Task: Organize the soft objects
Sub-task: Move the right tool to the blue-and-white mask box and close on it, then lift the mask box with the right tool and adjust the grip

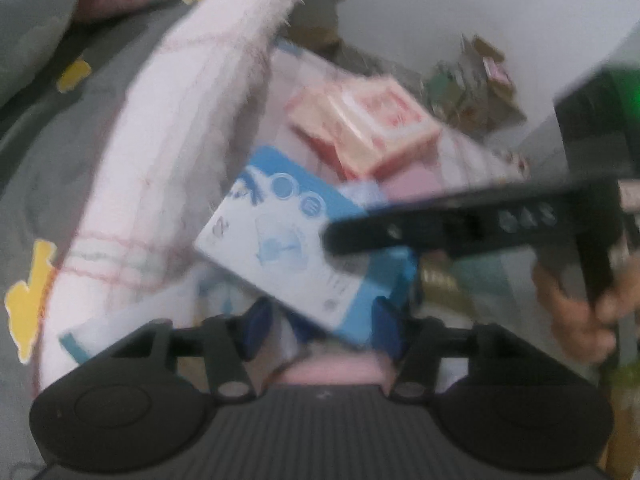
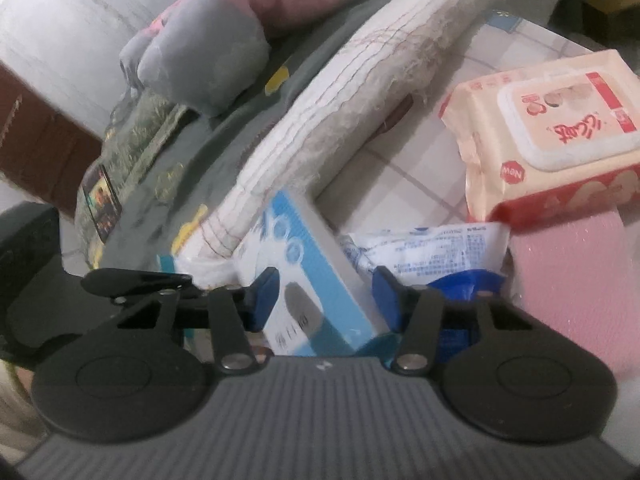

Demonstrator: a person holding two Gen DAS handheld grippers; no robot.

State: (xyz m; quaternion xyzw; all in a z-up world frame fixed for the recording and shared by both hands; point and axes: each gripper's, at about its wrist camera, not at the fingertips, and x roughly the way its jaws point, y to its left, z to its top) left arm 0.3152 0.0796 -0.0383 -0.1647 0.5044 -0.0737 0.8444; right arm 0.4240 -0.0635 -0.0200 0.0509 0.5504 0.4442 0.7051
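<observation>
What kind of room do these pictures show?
Probably a bedroom at home: a grey bedsheet with a rumpled quilt, a folded white blanket, and a pack of wet wipes beside them.

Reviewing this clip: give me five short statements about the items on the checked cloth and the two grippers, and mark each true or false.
1. The blue-and-white box lies between the right gripper's blue pads. True.
2. The wet wipes pack is green. False: it is peach and red with a pale flip lid.
3. The folded white towel lies beside the box. True.
4. The wipes pack rests partly on a pink sheet. True.
5. In the left wrist view the right gripper is out of sight. False: its dark finger reaches over the box from the right.
</observation>
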